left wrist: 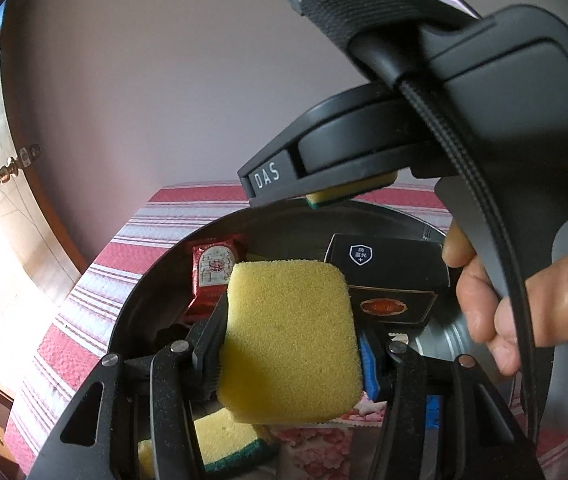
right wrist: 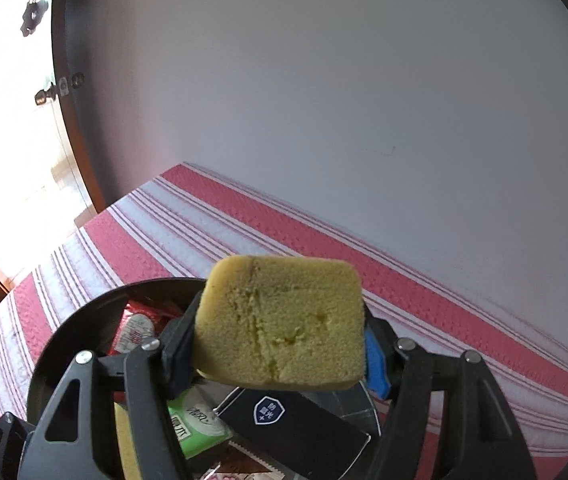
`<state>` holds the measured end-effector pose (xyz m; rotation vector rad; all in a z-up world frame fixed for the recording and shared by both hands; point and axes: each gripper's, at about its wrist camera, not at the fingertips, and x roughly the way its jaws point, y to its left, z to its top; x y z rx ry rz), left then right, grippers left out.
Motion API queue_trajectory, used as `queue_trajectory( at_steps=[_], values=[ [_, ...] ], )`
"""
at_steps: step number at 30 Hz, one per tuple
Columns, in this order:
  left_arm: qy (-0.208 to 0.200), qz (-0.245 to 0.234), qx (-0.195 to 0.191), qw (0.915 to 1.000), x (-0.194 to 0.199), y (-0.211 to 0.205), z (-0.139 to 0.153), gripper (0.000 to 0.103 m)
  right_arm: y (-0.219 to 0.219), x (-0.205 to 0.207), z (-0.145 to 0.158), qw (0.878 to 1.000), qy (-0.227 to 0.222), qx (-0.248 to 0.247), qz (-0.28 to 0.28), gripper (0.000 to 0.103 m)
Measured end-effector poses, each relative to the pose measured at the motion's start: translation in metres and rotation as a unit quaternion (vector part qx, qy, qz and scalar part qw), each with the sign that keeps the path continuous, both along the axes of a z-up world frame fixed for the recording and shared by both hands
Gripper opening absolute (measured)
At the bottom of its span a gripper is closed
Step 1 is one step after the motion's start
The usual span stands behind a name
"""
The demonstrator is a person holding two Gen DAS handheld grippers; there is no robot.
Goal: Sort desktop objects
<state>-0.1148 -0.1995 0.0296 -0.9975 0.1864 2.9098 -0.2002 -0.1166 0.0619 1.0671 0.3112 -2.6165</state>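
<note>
Both my grippers over the round metal basin (left wrist: 156, 280), which rests on the red-striped cloth (right wrist: 244, 216). My left gripper (left wrist: 290, 344) is clamped on a yellow sponge (left wrist: 288, 340), held flat-face to the lens above the basin's near rim; my right gripper (right wrist: 280, 344) is likewise closed on a second sponge (right wrist: 280, 324), above the basin's right rim, its face already creased. I judge both pieces light, soft and compressible, not fragile; grip across the short sides, mid-thickness, firmly enough that the foam does not twist. In the basin lie a black box (left wrist: 388, 276), a red packet (left wrist: 212, 276), a green-backed sponge (left wrist: 220, 448) and a green packet (right wrist: 196, 428).
</note>
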Motion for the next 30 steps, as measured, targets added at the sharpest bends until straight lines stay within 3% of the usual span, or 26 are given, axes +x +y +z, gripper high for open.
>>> queue_trajectory(
  at_steps=[7,9,11,14,18,23,30],
  values=[
    [-0.013,0.0,-0.013,0.9998,-0.008,0.005,-0.005,0.056,-0.008,-0.014,-0.015,0.999,-0.029,0.018,0.015,0.068],
    [-0.02,0.001,-0.011,0.9997,-0.01,0.005,-0.007,0.066,-0.005,-0.015,-0.018,0.999,-0.037,0.017,0.009,0.075],
    [-0.014,0.004,-0.005,0.9999,-0.008,0.004,-0.005,0.081,0.001,-0.012,-0.016,1.0,-0.028,0.011,-0.005,0.097],
    [0.004,0.007,0.004,1.0,-0.004,0.001,0.0,0.094,0.016,0.002,-0.005,1.0,0.004,-0.01,-0.019,0.102],
    [0.035,0.027,0.015,0.9989,0.005,-0.002,0.007,0.098,0.039,0.025,0.006,0.997,0.031,-0.039,-0.065,0.103],
    [0.034,0.039,0.039,0.9979,0.013,0.0,0.009,0.1,0.058,0.061,0.008,0.99,0.056,-0.068,-0.112,0.103],
    [0.053,0.062,-0.011,0.9966,0.037,0.001,0.003,0.1,0.083,0.115,0.003,0.977,0.071,-0.12,-0.161,0.103]
  ],
)
